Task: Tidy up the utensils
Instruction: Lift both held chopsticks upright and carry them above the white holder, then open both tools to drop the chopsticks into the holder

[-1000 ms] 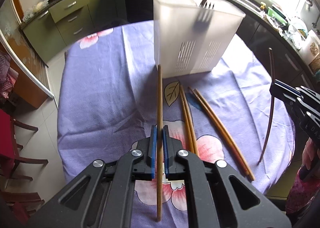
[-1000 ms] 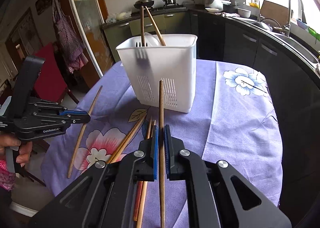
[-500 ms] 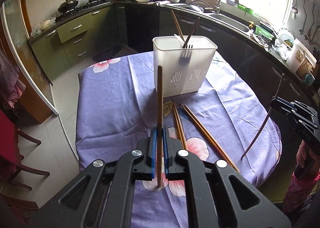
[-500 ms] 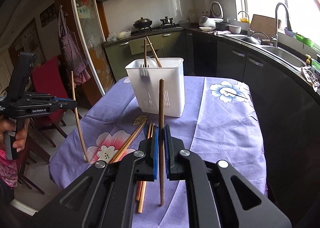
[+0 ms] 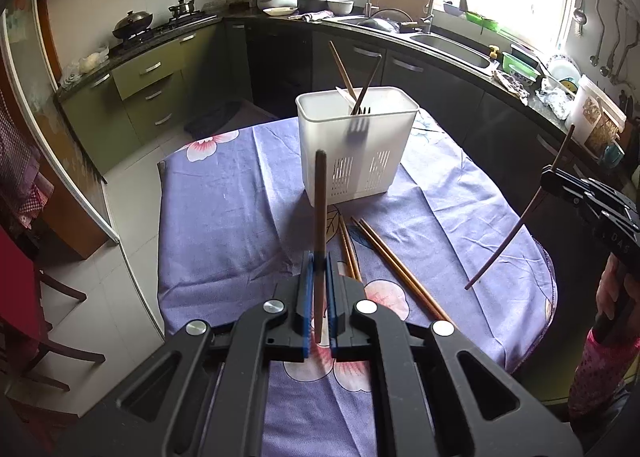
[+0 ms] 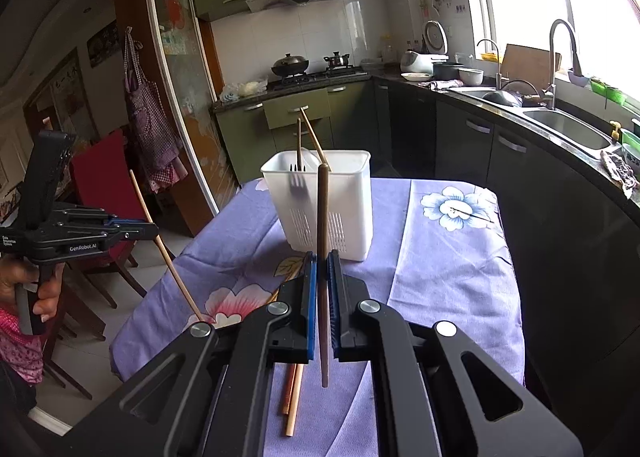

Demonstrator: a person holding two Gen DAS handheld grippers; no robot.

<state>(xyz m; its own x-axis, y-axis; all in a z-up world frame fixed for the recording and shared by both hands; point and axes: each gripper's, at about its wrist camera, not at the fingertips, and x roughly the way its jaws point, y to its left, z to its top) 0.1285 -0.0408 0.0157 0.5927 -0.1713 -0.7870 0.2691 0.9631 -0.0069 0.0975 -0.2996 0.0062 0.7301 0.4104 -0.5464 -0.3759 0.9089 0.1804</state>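
Observation:
A white slotted utensil holder (image 5: 356, 145) stands on the purple floral tablecloth (image 5: 224, 217), with a fork (image 5: 359, 123) and two chopsticks in it. It also shows in the right wrist view (image 6: 320, 205). My left gripper (image 5: 318, 273) is shut on a brown chopstick (image 5: 320, 209), held well above the table. My right gripper (image 6: 320, 269) is shut on a dark chopstick (image 6: 322, 225), also raised. Each gripper shows in the other's view, the right one (image 5: 560, 181) and the left one (image 6: 132, 231), with its stick slanting down. Several loose chopsticks (image 5: 392, 265) lie on the cloth before the holder.
The table's edge (image 5: 548, 269) drops off at the right by dark kitchen cabinets (image 5: 440, 89). A counter with a sink (image 6: 568, 129) runs along the right. A red chair (image 6: 108, 185) stands left of the table.
Both grippers have risen and pulled back from the table, each lifting its chopstick off the cloth. The holder now looks smaller and farther away.

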